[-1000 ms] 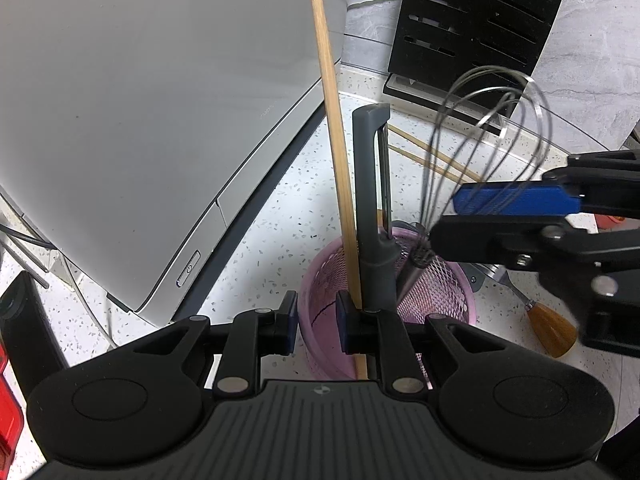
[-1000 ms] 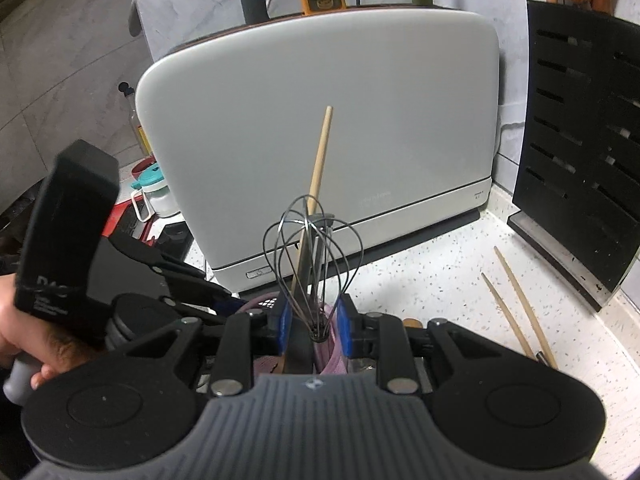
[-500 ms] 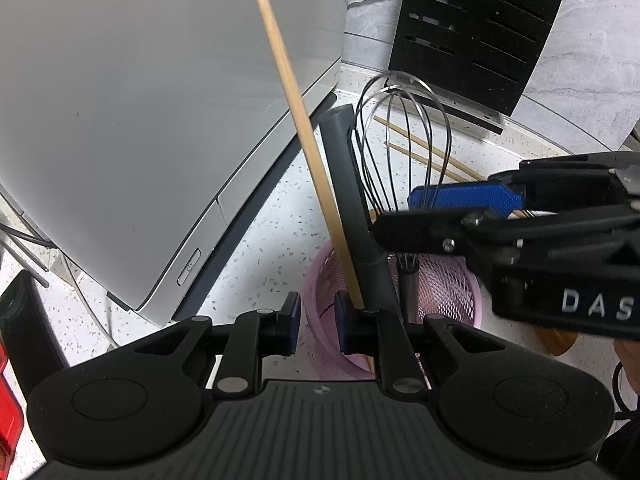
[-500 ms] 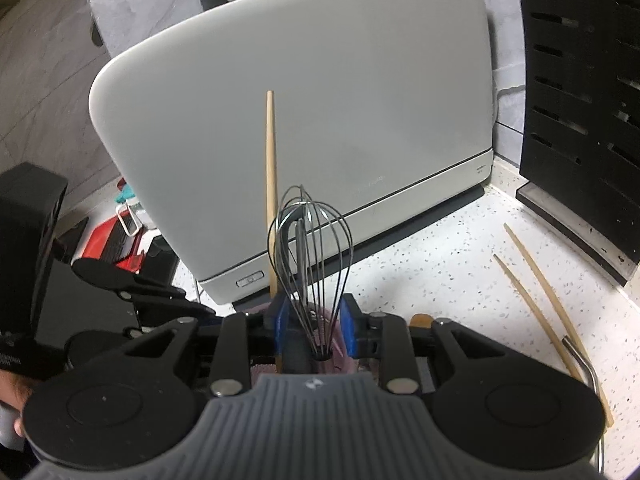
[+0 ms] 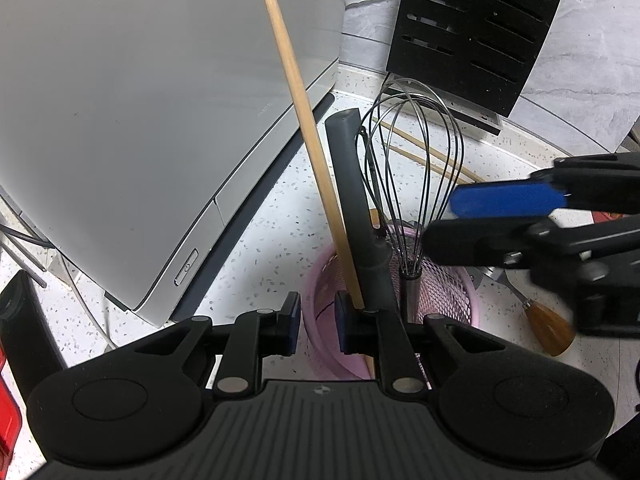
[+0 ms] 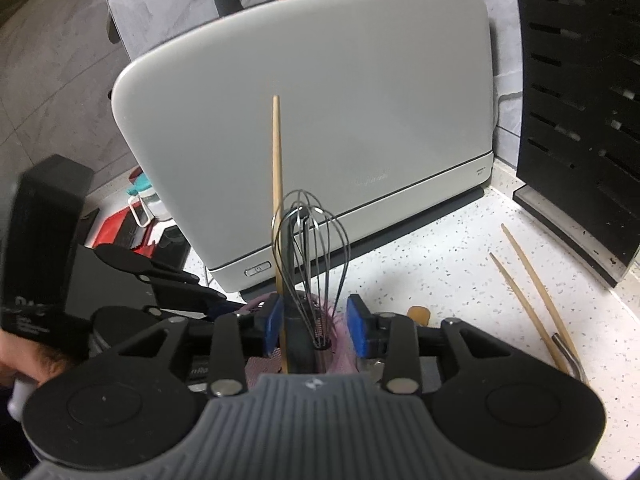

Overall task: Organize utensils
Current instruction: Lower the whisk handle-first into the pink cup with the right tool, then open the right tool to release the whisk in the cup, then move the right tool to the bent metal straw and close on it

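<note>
A pink mesh utensil holder point(image 5: 440, 284) stands on the speckled counter. In it stand a wire whisk point(image 5: 412, 160), a dark grey handle point(image 5: 356, 208) and a wooden stick point(image 5: 304, 120). My left gripper point(image 5: 316, 320) grips the holder's rim between its pads. My right gripper point(image 6: 314, 322) is open around the whisk point(image 6: 316, 236), with a gap on both sides; it also shows in the left wrist view point(image 5: 504, 212), just right of the whisk.
A large white appliance point(image 6: 320, 120) stands behind the holder. A black slotted rack point(image 6: 580, 100) stands at the right. Two wooden chopsticks point(image 6: 528, 292) and a metal straw point(image 6: 568, 356) lie on the counter. A wooden-handled tool point(image 5: 544, 320) lies right of the holder.
The right gripper lowered the whisk upright into the holder, opened its jaws and drew back to the right. The left gripper stayed on the holder's rim.
</note>
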`<control>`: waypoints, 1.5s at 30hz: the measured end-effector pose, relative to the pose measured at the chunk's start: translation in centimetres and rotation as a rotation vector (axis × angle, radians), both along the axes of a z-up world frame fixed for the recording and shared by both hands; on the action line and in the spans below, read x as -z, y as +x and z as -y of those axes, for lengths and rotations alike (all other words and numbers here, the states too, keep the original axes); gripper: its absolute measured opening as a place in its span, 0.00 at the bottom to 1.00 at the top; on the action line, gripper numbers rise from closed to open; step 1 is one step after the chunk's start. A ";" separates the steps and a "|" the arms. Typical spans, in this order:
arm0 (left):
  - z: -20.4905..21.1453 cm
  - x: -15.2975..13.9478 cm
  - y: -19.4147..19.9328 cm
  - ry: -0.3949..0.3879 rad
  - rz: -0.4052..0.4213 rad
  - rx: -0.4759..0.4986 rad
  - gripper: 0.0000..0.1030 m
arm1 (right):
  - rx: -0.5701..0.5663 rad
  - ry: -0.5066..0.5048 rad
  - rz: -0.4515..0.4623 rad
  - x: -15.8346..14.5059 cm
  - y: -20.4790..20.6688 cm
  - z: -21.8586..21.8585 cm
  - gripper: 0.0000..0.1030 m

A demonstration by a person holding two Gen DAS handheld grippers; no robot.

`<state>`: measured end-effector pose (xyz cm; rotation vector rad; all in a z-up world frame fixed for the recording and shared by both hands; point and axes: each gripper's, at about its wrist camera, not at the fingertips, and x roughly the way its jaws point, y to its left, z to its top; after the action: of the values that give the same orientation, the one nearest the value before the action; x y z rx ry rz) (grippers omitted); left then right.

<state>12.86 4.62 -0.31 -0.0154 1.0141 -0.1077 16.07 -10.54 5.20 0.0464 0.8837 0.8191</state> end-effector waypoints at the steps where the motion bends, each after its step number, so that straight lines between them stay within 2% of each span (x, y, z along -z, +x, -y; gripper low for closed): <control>1: -0.1 -0.1 0.0 -0.001 0.001 -0.001 0.19 | -0.001 0.005 0.004 -0.2 0.0 0.4 0.34; 6: -0.2 -0.3 -0.3 -0.007 0.009 -0.003 0.19 | 0.027 0.019 0.028 -0.8 0.1 2.7 0.37; 12: -0.5 -0.6 -0.6 -0.015 0.021 -0.005 0.19 | 0.136 0.007 0.026 -0.2 1.5 6.3 0.38; 22: -1.1 -0.9 -0.9 -0.043 0.023 -0.006 0.17 | 0.249 -0.190 0.003 4.1 3.5 9.4 0.38; 29: -1.3 -1.0 -1.0 -0.046 0.024 -0.004 0.17 | 0.347 -0.246 -0.016 5.9 4.5 12.8 0.37; 35: -0.9 -1.0 -0.8 -0.032 0.023 -0.002 0.17 | 0.329 -0.328 0.004 7.8 4.6 13.3 0.36; 38: -0.8 -1.0 -0.8 -0.031 0.023 -0.001 0.17 | 0.302 -0.351 0.015 8.4 4.6 12.9 0.31; 45: -0.7 -0.9 -0.8 -0.028 0.021 0.004 0.17 | 0.284 -0.372 0.019 9.5 5.7 11.8 0.24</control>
<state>12.08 5.34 0.55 -0.0375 0.9912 -0.1251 21.75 -22.33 -4.29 -0.1586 0.9739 0.3819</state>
